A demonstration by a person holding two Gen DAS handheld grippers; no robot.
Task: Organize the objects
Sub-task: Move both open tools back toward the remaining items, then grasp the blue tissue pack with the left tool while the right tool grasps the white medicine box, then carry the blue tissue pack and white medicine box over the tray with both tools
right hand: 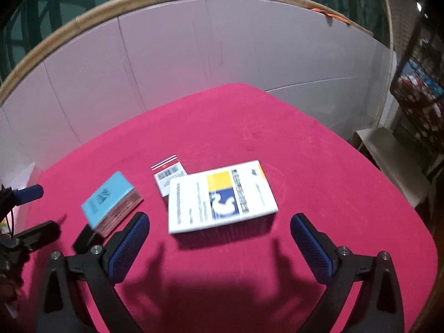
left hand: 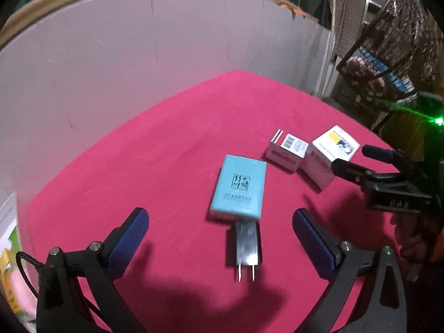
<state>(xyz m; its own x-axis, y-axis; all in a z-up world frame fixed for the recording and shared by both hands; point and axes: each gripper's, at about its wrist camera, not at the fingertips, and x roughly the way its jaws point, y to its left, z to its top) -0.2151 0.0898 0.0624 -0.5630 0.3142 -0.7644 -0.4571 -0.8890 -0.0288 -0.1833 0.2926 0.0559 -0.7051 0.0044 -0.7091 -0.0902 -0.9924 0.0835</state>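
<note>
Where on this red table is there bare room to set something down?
The red table is bare between the white box with the yellow and blue label and the grey wall, and to that box's right. It is crowded where the blue box, black plug and barcode box cluster.

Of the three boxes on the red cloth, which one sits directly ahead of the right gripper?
The large white box with the yellow and blue panel. The small white barcode box lies behind it, the light blue box off left.
</note>
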